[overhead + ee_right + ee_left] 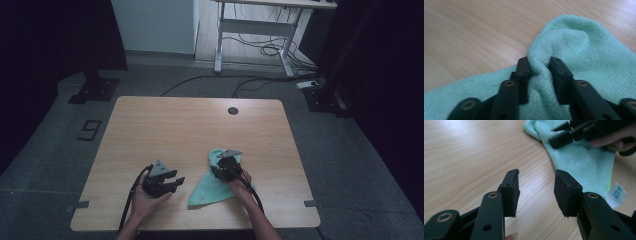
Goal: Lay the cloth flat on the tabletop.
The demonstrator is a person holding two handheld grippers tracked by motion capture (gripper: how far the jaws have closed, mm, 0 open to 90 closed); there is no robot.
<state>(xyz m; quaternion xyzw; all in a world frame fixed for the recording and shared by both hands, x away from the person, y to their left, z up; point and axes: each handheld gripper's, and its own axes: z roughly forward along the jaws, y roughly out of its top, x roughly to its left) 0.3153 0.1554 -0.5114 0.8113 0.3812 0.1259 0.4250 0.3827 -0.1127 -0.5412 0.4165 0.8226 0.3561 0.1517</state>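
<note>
A mint-green cloth point(210, 187) lies crumpled on the wooden table point(165, 125), near its front edge and right of centre. My right gripper point(223, 169) sits on the cloth's upper part. In the right gripper view a raised fold of the cloth point(574, 45) is pinched between the two jaws of my right gripper point(539, 67). My left gripper point(172, 181) rests just left of the cloth, held in a hand. Its jaws stand apart in the left gripper view, my left gripper point(536, 188) holding nothing, with the cloth point(584, 162) and its white label point(616, 193) beyond it.
A dark round grommet point(233, 110) sits near the table's far edge. Beyond the table stand a white desk frame point(255, 30) with cables on the floor and black stand bases point(95, 90) at both sides. Bare wood point(165, 125) spreads across the table's far half.
</note>
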